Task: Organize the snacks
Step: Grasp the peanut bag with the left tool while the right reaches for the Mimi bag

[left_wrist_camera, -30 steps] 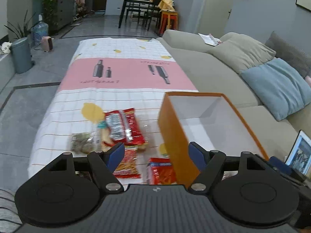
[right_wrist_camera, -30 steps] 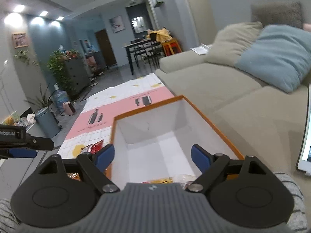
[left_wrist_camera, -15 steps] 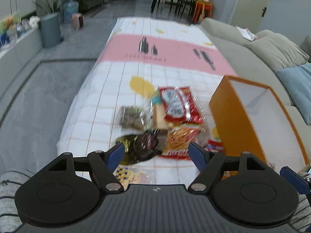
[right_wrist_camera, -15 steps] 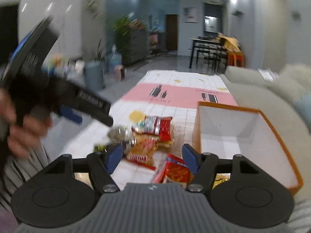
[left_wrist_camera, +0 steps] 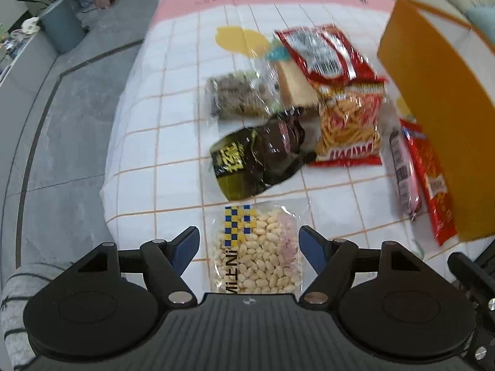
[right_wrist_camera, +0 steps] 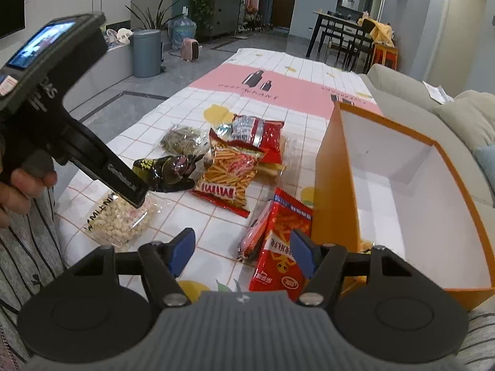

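Left hand-held gripper (left_wrist_camera: pixel 249 244) released, above peanut bag (left_wrist_camera: pixel 258 250); bag btwn blue fingertips (left_wrist_camera: pixel 185 244), untouched.

Left gripper (left_wrist_camera: pixel 249 249) low in the frame, pointing steeply down, blue pads wide apart and touching nothing. Between them, lying flat on the checked tablecloth (left_wrist_camera: pixel 173 142): a clear bag of peanuts (left_wrist_camera: pixel 260 253) with a blue-and-yellow chequered label. Just above it, a dark crumpled packet (left_wrist_camera: pixel 256 157) with yellow lettering. Upper centre, blurred: a clear bag of greenish seeds (left_wrist_camera: pixel 238 95), a red packet (left_wrist_camera: pixel 324 52), a packet of orange snack sticks (left_wrist_camera: pixel 349 123) below that. At right, a sausage (left_wrist_camera: pixel 405 173) beside a red packet (left_wrist_camera: pixel 433 182), both against the orange box (left_wrist_camera: pixel 439 99). Far left, grey floor (left_wrist_camera: pixel 62 136) and a grey bin (left_wrist_camera: pixel 62 27).
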Action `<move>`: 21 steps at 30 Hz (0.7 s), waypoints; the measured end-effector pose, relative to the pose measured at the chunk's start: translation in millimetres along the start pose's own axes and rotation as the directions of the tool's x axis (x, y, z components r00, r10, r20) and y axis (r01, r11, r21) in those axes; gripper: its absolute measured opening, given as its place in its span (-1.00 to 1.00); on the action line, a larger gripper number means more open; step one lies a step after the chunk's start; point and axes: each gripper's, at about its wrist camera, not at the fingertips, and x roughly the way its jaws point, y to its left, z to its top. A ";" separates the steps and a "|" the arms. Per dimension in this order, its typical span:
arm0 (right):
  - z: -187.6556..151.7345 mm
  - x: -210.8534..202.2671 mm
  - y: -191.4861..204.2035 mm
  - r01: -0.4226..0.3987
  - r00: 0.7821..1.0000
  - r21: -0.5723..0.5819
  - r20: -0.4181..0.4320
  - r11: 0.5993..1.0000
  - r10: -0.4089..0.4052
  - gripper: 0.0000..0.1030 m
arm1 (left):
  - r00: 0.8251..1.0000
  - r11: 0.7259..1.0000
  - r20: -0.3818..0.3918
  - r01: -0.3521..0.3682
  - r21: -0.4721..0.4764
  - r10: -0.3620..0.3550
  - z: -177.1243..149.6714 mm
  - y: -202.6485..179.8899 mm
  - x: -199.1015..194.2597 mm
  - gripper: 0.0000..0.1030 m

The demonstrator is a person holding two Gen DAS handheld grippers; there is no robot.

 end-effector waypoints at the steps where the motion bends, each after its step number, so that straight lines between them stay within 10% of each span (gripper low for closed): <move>1: -0.8 0.2 -0.5 0.002 1.000 0.000 -0.005 1.000 -0.002 0.28 | 1.000 1.000 -0.021 0.008 0.018 -0.007 1.0 -2.4 4.9 0.72; 9: -2.8 -5.5 -7.7 0.007 1.000 0.022 0.010 1.000 -0.007 0.28 | 0.991 1.000 -0.136 -0.012 0.012 0.014 6.1 -10.1 37.2 0.99; 21: -2.3 -10.4 -18.8 0.016 0.999 0.043 0.045 0.999 -0.018 0.12 | 0.990 0.990 -0.134 0.028 -0.137 -0.046 6.4 -2.1 35.8 0.77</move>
